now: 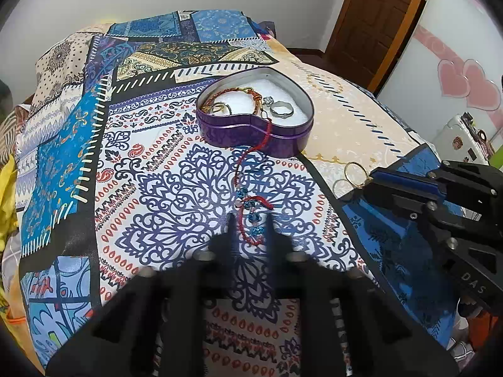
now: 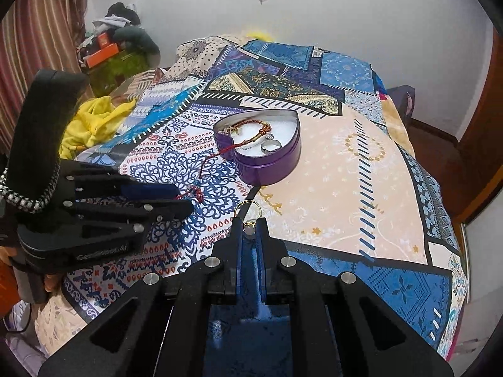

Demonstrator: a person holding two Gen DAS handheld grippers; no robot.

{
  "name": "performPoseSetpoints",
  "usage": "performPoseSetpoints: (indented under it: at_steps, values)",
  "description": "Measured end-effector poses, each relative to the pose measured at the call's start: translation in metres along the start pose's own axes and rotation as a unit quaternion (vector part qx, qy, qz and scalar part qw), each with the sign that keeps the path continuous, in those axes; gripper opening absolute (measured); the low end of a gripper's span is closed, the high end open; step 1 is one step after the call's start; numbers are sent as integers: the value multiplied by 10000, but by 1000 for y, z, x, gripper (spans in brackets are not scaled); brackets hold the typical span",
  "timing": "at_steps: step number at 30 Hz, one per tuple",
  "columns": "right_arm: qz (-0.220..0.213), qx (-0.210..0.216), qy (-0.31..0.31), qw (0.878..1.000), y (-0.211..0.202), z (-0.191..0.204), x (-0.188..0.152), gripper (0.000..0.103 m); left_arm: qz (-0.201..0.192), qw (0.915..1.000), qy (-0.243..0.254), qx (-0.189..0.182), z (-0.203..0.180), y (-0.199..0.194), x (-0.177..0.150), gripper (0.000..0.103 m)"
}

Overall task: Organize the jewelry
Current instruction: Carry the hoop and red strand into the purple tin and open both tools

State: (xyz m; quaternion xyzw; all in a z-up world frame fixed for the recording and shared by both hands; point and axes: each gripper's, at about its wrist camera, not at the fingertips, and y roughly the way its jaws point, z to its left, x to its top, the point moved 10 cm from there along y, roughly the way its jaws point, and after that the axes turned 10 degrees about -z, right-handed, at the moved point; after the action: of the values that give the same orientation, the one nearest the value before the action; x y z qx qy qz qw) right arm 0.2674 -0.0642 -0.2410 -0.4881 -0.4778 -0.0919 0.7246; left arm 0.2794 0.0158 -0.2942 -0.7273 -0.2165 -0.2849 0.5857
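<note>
Right gripper (image 2: 250, 224) clamps gold ring (image 2: 248, 209) (lower centre) for heart tin (image 2: 267, 169); left gripper (image 1: 250, 220) pinches red bracelet (image 1: 248, 202) trailing out.

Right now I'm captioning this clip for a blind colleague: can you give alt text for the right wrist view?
The right gripper pinches a gold ring just above a patterned bedspread. Beyond it sits an open purple heart-shaped tin holding jewelry, a red beaded bracelet trailing over its rim toward the left gripper.
</note>
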Motion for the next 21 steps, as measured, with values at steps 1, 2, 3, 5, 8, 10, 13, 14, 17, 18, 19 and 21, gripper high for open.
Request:
performPoseSetpoints:
  at_steps: [1,2,3,5,8,10,13,14,17,18,19,21]
  values:
    - [-16,15,9,10000,0,1,1,7,-19,10000,-45,-12,1,0,1,6]
    - [-31,21,13,10000,-1,1,1,7,-39,10000,-55,26,3,-1,1,6]
    - [-56,26,15,10000,-1,2,3,7,-74,9999,-46,119,6,-2,2,5]
    - [-93,34,22,9999,-2,3,5,7,-148,9997,-73,165,10,-7,5,5]
    - [-172,43,19,9998,-6,5,11,7,-316,9993,-119,172,12,-18,13,5]
    - [-225,32,22,9997,-9,5,15,7,-418,9989,-108,181,12,-26,19,5]
    - [-309,11,37,9995,-13,5,21,7,-626,9978,-91,193,11,-41,32,5]
    - [-339,0,37,9994,-15,4,23,7,-684,9974,-99,183,11,-45,36,5]
    - [-400,-26,38,9992,-18,4,28,7,-844,9963,-112,127,8,-57,48,5]
    - [-427,-46,31,9991,-19,3,31,7,-907,9958,-106,105,7,-62,53,5]
    - [-446,-63,28,9990,-20,3,32,7,-960,9953,-99,92,6,-65,58,5]
    - [-488,-74,42,9988,-21,1,36,7,-1048,9944,-87,77,4,-70,66,5]
